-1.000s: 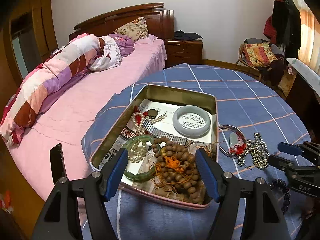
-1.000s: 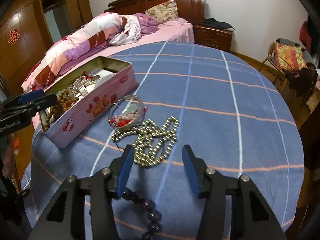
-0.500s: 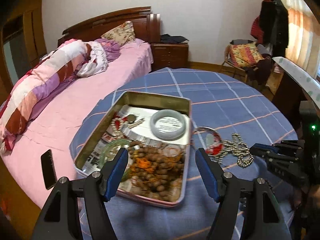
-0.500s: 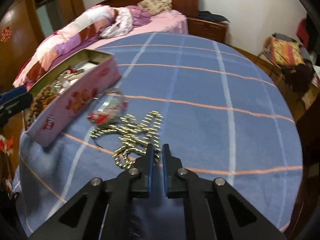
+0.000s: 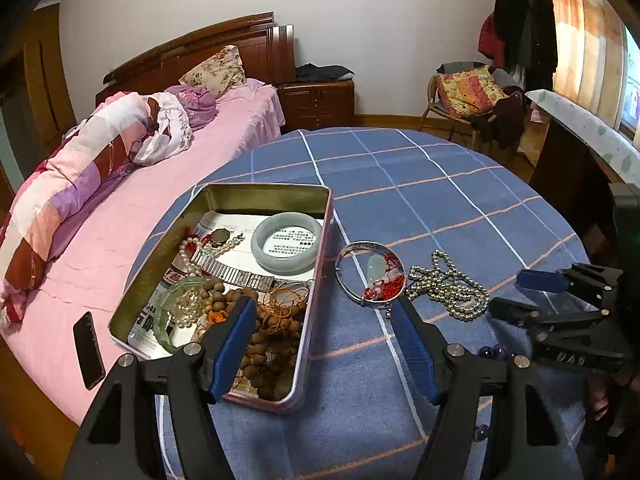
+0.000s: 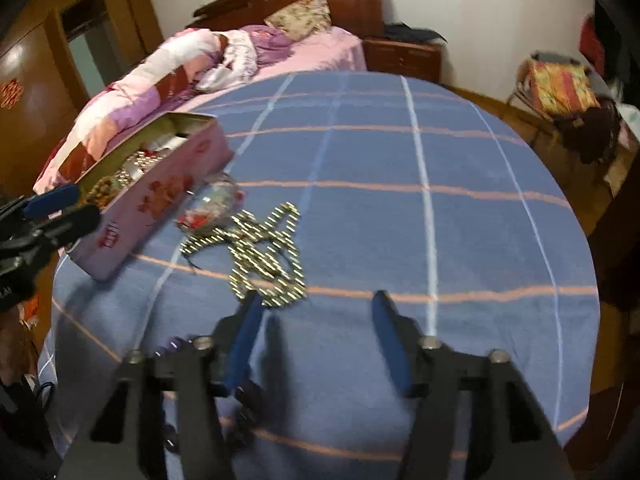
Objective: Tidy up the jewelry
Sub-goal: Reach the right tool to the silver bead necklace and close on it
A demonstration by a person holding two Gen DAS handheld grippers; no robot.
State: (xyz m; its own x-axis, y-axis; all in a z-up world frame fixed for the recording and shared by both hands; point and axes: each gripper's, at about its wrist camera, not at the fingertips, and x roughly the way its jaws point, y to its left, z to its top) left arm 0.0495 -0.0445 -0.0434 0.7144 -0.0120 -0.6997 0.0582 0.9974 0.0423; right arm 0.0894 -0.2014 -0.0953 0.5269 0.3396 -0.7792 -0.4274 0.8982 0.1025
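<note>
The right gripper (image 6: pixel 316 312), jaws just reopened and empty, hovers at lower centre; bare tablecloth (image 6: pixel 460 240) spreads right. The left gripper (image 5: pixel 324 340) gapes over the tin (image 5: pixel 320 264)'s near edge, probably untouched.

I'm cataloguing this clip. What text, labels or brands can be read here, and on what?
None can be read.
Paper lining the tin: print too small.
Label inside the pale bangle: print too small.
Pink tin side: red markings blurred.
Right gripper body: marking unclear.
</note>
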